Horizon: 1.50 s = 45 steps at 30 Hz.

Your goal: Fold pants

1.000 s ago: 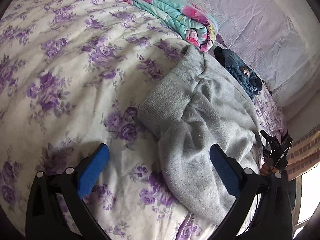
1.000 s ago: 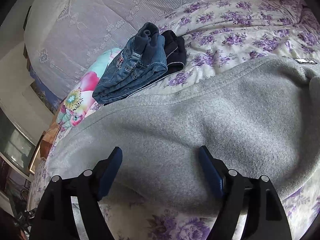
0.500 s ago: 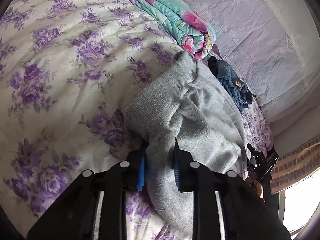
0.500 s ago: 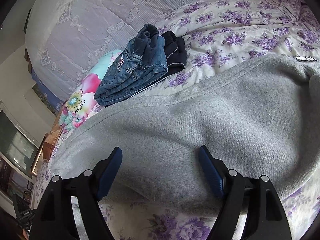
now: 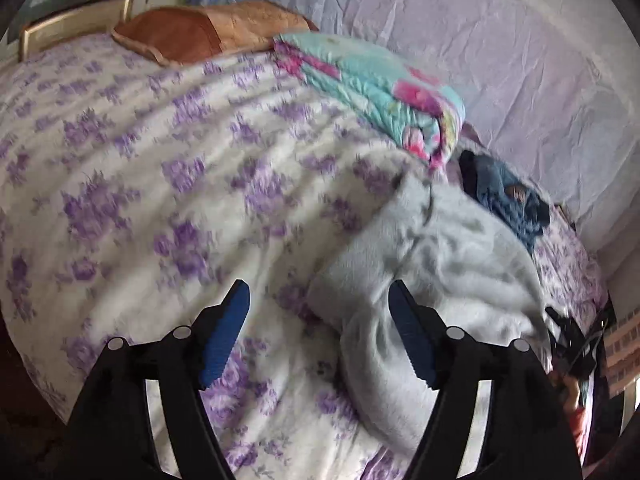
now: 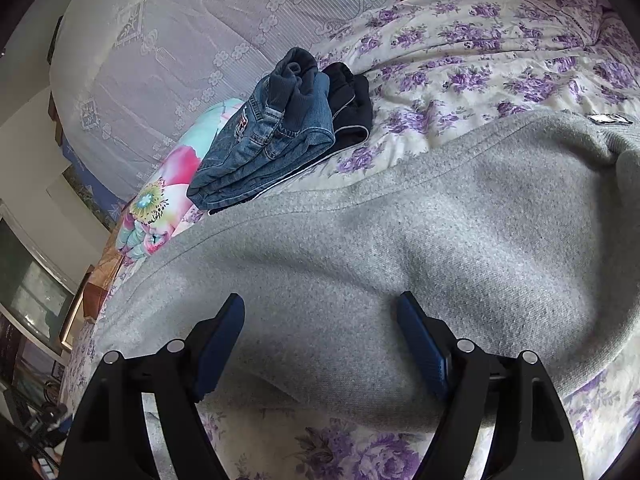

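Grey pants [image 6: 400, 248] lie across the flowered bed [image 6: 500, 40], long axis running between the two grippers. The right gripper [image 6: 320, 320] hangs wide open over the broad middle, holding nothing, while the left gripper [image 5: 318, 316], jaws opening and apparently empty in a blurred view, faces the cuffed end. Only the right view shows folded jeans [image 6: 272, 140] just beyond.

Left wrist view motion-blurred: grey pants [image 5: 432, 280] folds indistinct. Dark gear [image 5: 576, 344] at right edge unreadable. Pants [image 6: 400, 240] cut off right.
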Each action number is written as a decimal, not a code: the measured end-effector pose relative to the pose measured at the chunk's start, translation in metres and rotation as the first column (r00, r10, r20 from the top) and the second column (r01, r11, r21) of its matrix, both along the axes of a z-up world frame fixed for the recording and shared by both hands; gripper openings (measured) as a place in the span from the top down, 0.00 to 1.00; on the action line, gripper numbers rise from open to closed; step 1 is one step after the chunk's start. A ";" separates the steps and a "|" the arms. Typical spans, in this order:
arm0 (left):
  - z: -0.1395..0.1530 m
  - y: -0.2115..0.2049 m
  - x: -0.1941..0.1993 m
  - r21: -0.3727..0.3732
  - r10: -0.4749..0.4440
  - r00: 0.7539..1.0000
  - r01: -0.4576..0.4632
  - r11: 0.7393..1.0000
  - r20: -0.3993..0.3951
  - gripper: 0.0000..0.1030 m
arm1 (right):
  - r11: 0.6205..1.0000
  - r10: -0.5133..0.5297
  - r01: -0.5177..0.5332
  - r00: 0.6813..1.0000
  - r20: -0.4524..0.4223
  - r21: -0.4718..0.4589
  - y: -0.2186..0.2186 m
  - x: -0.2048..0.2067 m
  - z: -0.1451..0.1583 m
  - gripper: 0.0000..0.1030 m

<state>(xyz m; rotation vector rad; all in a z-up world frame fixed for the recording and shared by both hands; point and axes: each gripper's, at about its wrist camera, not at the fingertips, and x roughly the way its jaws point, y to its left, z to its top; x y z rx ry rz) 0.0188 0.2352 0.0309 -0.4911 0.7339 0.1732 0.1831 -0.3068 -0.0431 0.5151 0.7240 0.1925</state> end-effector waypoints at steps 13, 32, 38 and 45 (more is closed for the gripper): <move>0.014 -0.096 0.184 0.035 -0.226 0.974 0.227 0.973 -0.026 0.26 | 1.000 0.021 -0.021 1.000 0.000 0.006 0.001 0.001 -0.001 0.15; -0.024 -0.095 0.226 0.119 -0.407 0.911 0.411 0.904 -0.059 0.81 | 0.999 0.036 -0.036 0.999 0.021 0.024 -0.001 0.001 0.002 0.15; -0.021 -0.094 0.221 0.122 -0.402 0.915 0.403 0.907 -0.027 0.88 | 0.999 -0.004 0.013 0.983 0.181 -0.049 -0.010 -0.014 0.041 0.52; -0.025 -0.087 0.225 0.071 -0.403 0.915 0.403 0.912 -0.023 0.88 | 0.799 0.331 -0.280 0.944 0.001 -0.532 0.043 0.060 0.061 0.40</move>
